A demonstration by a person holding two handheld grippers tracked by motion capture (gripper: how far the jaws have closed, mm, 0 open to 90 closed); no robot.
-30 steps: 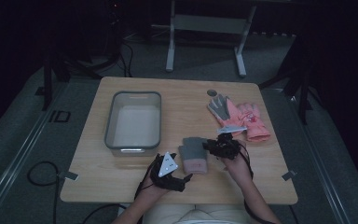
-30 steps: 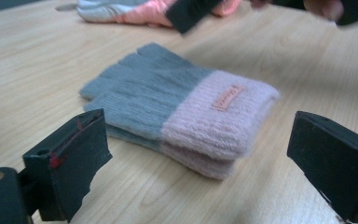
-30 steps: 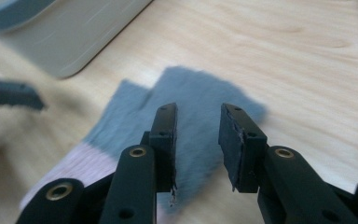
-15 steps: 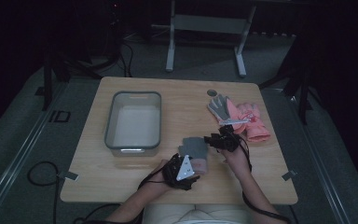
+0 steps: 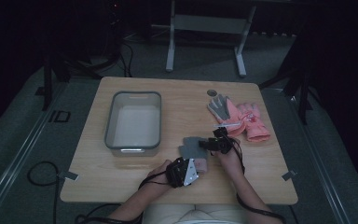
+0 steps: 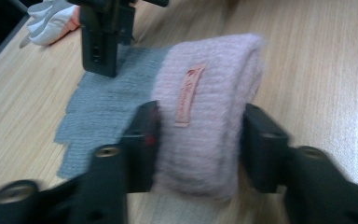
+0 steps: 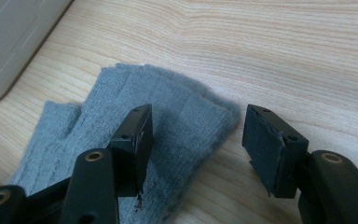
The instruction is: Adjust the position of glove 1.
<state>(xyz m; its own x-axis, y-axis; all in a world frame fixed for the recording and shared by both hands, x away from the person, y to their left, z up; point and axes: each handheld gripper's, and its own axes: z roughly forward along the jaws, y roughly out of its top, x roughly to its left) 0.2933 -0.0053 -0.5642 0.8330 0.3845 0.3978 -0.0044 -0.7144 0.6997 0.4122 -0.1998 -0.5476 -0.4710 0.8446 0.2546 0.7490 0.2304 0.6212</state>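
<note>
Left gripper (image 6: 198, 140): we've just been closing it; it clamps the pink cuff (image 6: 209, 121).
Right gripper (image 7: 196, 140): we've just been opening it; empty, over the grey glove (image 7: 121, 135).

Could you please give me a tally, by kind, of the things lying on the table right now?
Grey-and-pink knit glove, near the table's front edge: 1
Pink gloves with grey palms, at the right: 2
Grey tub: 1
Total: 4 things on the table, apart from the two grippers.
</note>
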